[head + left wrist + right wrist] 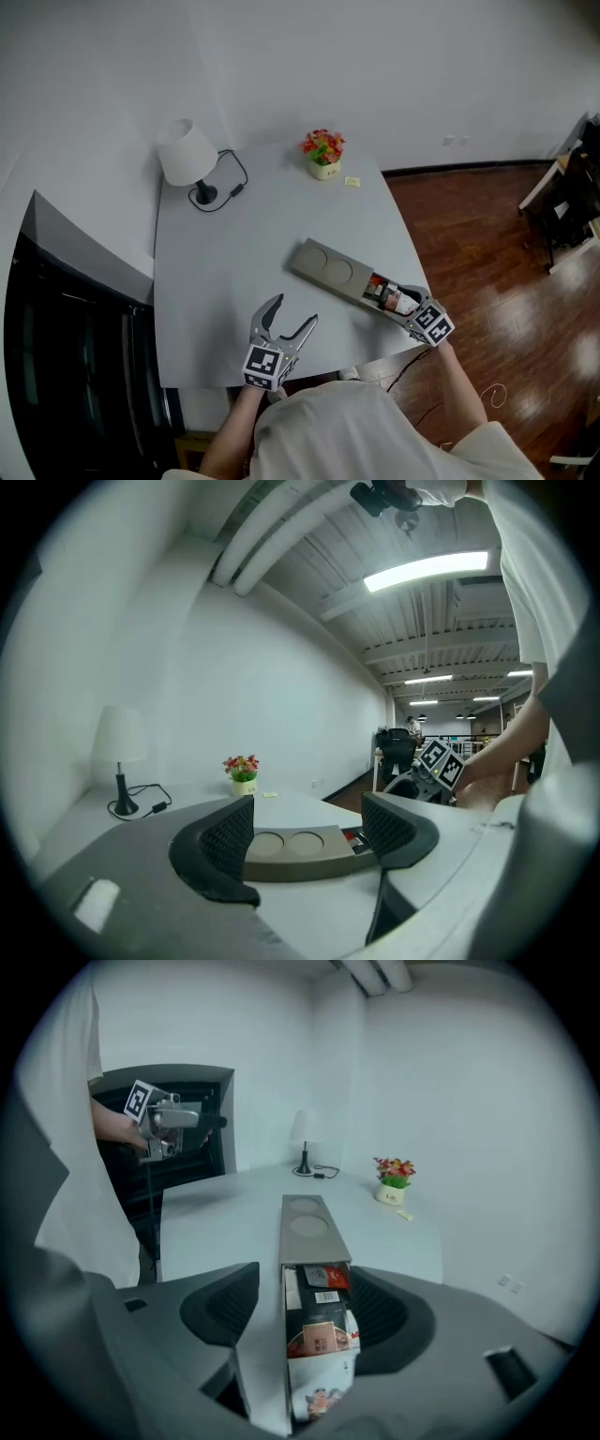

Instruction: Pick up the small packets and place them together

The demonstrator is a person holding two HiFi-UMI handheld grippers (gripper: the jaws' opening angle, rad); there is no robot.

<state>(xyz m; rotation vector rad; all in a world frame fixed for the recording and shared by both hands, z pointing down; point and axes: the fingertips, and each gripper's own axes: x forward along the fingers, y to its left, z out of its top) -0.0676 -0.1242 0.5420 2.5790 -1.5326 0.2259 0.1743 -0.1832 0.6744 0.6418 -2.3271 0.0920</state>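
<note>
— Where are the packets (pixel 319 1335)?
— Lying in the tray's (pixel 305 1222) open end, right between the right gripper's (pixel 300 1304) jaws, which stand apart, not pinching them.
— And the left gripper (pixel 309 830)?
— Jaws apart, empty; the tray lies on the tabletop (pixel 225 262) just ahead of it.

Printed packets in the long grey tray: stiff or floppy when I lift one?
Probably floppy: the white printed packet at the near end looks crumpled. Likely light, since they look thin. They overlap in the long grey tray, so one may drag another.
</note>
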